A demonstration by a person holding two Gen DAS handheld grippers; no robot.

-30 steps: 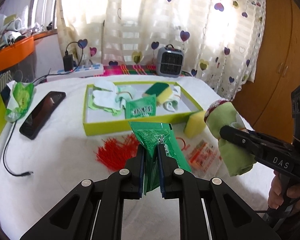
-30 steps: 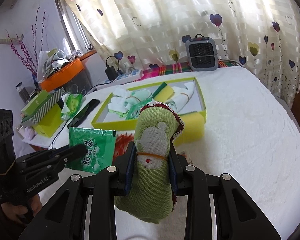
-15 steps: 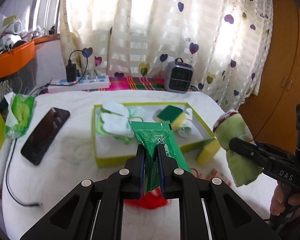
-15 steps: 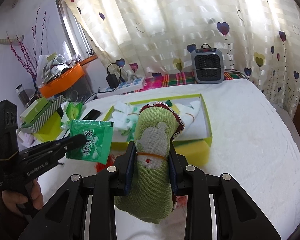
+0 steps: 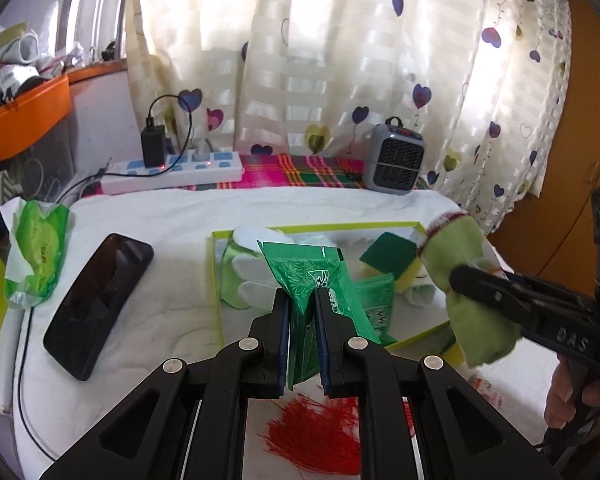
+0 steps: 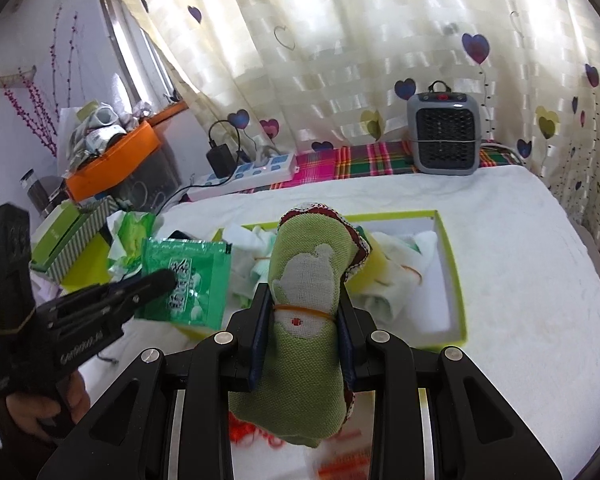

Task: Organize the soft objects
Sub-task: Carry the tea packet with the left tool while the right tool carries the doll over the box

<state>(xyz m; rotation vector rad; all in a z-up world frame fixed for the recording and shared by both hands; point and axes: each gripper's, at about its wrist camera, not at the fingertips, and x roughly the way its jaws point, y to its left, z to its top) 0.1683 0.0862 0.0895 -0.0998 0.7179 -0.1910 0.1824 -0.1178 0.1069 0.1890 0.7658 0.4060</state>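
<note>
While both hands hung above the white-covered tabletop (image 5: 160, 320), the left gripper (image 5: 302, 300) had its jaws pinched almost fully together on a green foil packet (image 5: 312, 276), which stood up between the pads over the near edge of the yellow-rimmed tray (image 6: 454, 276). Off to its right, the right gripper (image 6: 302, 308) had its jaws partly apart and clamped on the sides of a green cloth pouch (image 6: 306, 344) with a dark red trim and a white patch, an orange band round its middle; the pouch was also in the air, just in front of the tray. Inside the tray lay white and green cloths, a yellow-and-green sponge (image 5: 392, 258) and 1 more green packet (image 5: 374, 300). Red threads (image 5: 316, 436) were strewn on the cover below the left gripper. A black phone (image 5: 98, 304) lay left of the tray, and a grey heater (image 6: 444, 132) stood by the curtain.
</note>
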